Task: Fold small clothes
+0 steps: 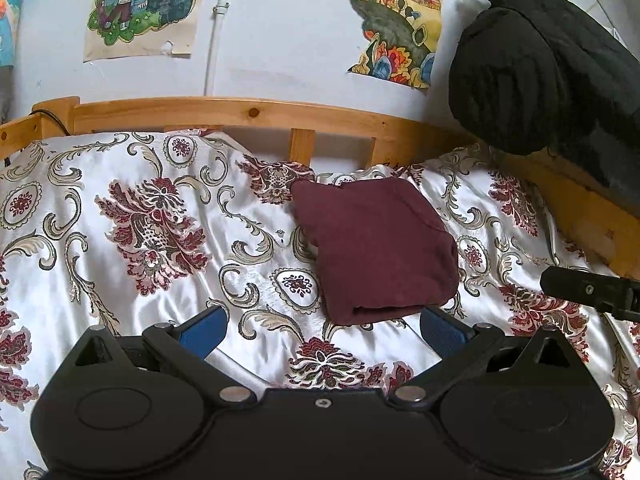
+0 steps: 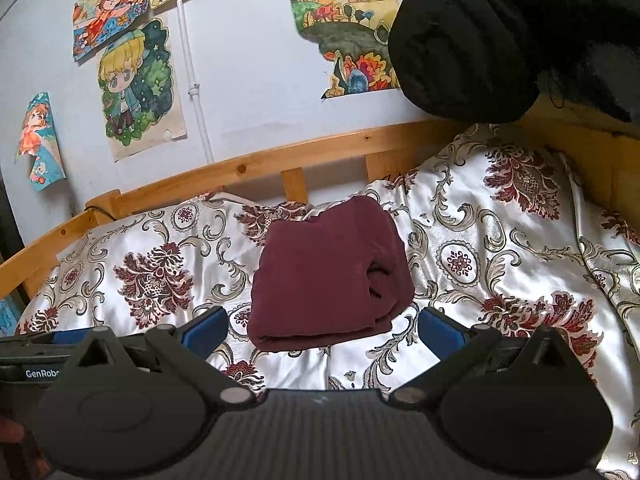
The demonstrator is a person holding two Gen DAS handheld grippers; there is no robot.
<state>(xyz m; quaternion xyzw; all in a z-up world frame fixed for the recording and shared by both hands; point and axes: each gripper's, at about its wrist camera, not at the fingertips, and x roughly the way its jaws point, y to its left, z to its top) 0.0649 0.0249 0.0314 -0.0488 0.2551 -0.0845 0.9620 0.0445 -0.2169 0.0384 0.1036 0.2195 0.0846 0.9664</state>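
Note:
A dark maroon garment (image 1: 376, 248) lies folded into a compact rectangle on the floral satin bedspread (image 1: 140, 220). My left gripper (image 1: 320, 330) is open just short of its near edge, blue pads wide apart, nothing between them. The right wrist view shows the same maroon garment (image 2: 328, 276) straight ahead, layered folds visible along its near and right sides. My right gripper (image 2: 322, 330) is open too, holding nothing, just short of the fold. The right gripper's black finger (image 1: 588, 290) pokes in at the left view's right edge.
A wooden bed rail (image 1: 240, 114) runs along the far side against a white wall with cartoon posters (image 1: 140, 4). A bulky black garment (image 1: 540, 64) hangs over the right corner of the frame. Wrinkled bedspread (image 2: 500, 248) extends right of the fold.

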